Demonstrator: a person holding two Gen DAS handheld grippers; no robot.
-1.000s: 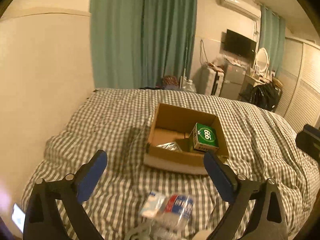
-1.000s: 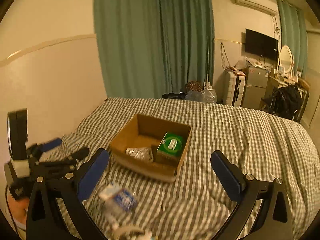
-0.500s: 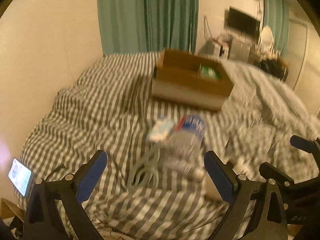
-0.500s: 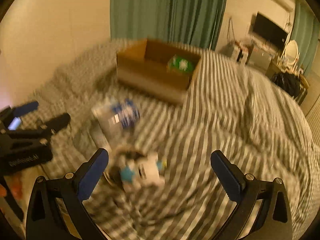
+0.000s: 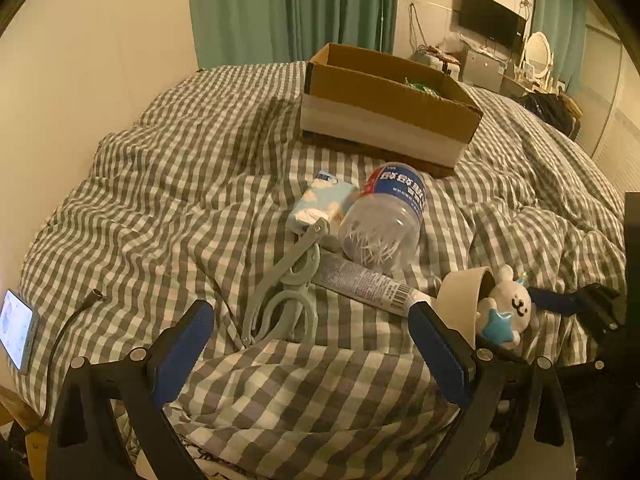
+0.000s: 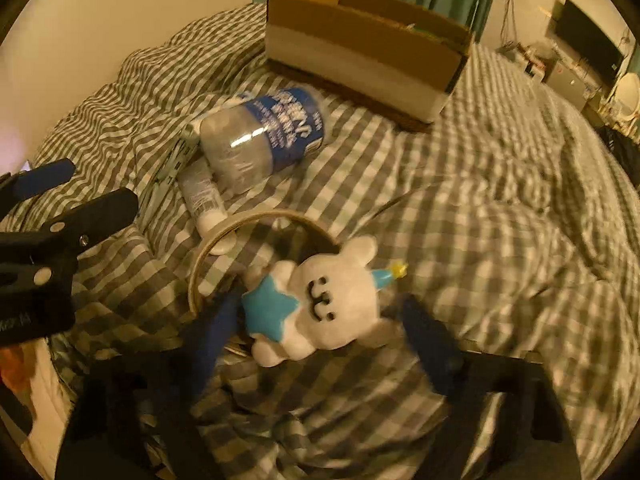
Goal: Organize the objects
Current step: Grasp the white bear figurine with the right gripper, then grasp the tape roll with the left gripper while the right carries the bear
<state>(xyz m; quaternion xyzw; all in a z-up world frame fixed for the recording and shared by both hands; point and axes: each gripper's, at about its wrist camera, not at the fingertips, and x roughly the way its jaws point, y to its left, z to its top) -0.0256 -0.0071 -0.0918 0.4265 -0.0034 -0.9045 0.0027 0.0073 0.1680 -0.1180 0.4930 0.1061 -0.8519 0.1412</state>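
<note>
A white plush toy with a blue star (image 6: 332, 308) lies on the checked duvet against a roll of tape (image 6: 224, 248). My right gripper (image 6: 322, 338) is open with a finger on either side of the plush; its fingers are blurred. In the left wrist view the plush (image 5: 506, 308) and tape roll (image 5: 464, 300) sit at the right, beside the right gripper (image 5: 576, 306). My left gripper (image 5: 308, 348) is open and empty, low over grey scissors (image 5: 288, 292). A tube (image 5: 360, 280), a plastic bottle (image 5: 388, 220) and a tissue pack (image 5: 320, 204) lie just beyond.
An open cardboard box (image 5: 384, 120) stands farther back on the bed, something green showing inside. A phone (image 5: 16, 332) with a cable lies at the left edge of the bed. A wall runs along the left; curtains and furniture stand at the back.
Both grippers have dropped and tilted down toward the items near the bed's front edge. The right gripper has come down around the plush toy, its fingers a little closer together.
</note>
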